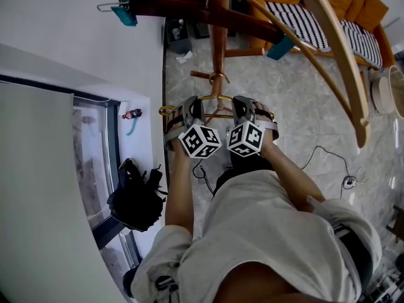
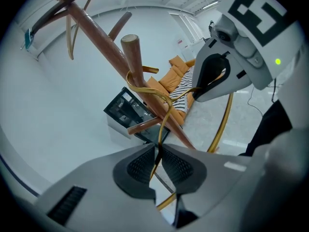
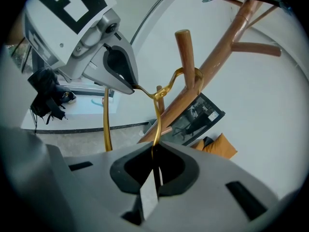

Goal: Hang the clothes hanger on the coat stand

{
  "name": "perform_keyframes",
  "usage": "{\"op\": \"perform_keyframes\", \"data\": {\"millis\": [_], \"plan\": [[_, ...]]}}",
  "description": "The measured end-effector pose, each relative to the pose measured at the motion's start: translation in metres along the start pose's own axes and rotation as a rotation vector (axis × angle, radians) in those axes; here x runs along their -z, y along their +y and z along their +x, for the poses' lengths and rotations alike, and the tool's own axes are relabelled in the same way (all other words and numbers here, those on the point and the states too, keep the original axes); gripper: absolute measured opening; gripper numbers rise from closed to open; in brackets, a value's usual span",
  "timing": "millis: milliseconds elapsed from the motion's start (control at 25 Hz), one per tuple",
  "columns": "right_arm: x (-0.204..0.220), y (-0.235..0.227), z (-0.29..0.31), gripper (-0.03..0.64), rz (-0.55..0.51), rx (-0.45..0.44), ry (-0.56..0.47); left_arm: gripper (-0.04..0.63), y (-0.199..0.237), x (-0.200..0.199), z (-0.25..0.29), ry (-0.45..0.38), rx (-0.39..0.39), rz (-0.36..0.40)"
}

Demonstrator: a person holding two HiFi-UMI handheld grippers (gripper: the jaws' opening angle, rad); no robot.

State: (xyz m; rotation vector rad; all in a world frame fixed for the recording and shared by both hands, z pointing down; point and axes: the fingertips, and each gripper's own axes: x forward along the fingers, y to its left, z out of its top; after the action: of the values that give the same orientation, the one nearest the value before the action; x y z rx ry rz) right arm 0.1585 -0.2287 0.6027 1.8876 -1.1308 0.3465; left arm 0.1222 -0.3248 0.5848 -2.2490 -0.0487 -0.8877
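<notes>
A gold wire hanger [image 1: 214, 98] is held level between both grippers, close to the wooden coat stand [image 1: 218, 43]. Its hook [image 3: 189, 73] curls round a short upright peg [image 3: 184, 52] of the stand. My left gripper [image 1: 189, 110] is shut on the hanger's wire [image 2: 157, 151], which runs up between the ribbed pads [image 2: 140, 166] to the hook [image 2: 140, 87] on the peg [image 2: 132, 54]. My right gripper [image 1: 243, 110] is shut on the wire [image 3: 156, 129] just below the hook's neck. Each gripper shows in the other's view: the right gripper [image 2: 205, 94] and the left gripper [image 3: 129, 86].
Higher on the stand hangs a dark wooden hanger [image 1: 189, 8] with teal clips. A black bag [image 1: 134, 194] lies on the window ledge at left. A sofa [image 1: 344, 8] with orange cushions stands behind the stand. A cable and plug strip [image 1: 347, 182] lie on the floor at right.
</notes>
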Motion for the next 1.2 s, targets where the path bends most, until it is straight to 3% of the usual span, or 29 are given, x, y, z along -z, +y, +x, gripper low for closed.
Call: {"op": "perform_keyframes", "data": {"millis": [1200], "plan": [[0.009, 0.000, 0.014, 0.006, -0.018, -0.027, 0.008, 0.044, -0.006, 0.003, 0.018, 0.019, -0.014, -0.024]]}}
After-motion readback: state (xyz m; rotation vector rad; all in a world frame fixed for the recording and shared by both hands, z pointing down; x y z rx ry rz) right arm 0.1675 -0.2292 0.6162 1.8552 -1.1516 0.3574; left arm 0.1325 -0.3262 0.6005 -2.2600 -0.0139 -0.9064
